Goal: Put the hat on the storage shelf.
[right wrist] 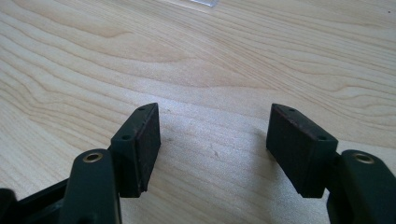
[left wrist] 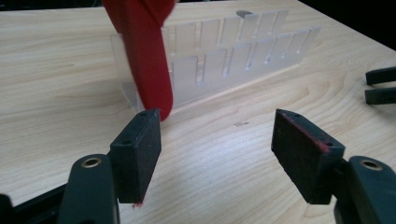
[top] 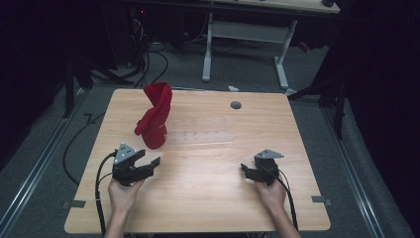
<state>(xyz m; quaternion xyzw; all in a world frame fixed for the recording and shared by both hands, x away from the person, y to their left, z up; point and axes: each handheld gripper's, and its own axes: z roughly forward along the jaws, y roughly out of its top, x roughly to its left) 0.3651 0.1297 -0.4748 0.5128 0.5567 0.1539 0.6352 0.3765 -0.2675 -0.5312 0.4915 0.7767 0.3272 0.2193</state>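
Observation:
A red cloth piece (top: 154, 116) hangs upright over the left end of a clear slotted rack (top: 203, 131) on the wooden table (top: 208, 198). My left gripper (top: 151, 161) sits low, just in front of the cloth's lower end, open. In the left gripper view the red cloth (left wrist: 147, 60) hangs just beyond the left pad, the rack (left wrist: 233, 60) stretches away to the right, and nothing lies between the jaws of the gripper (left wrist: 217, 135). My right gripper (top: 244, 169) rests at the table's right front, open over bare wood (right wrist: 212, 133).
A grey round grommet (top: 236, 105) sits in the tabletop at the back. Beyond the table stands a white-legged desk (top: 247, 29), with cables (top: 148, 59) on the floor at the back left. The other gripper's jaw tips (left wrist: 380, 84) show at the right edge of the left gripper view.

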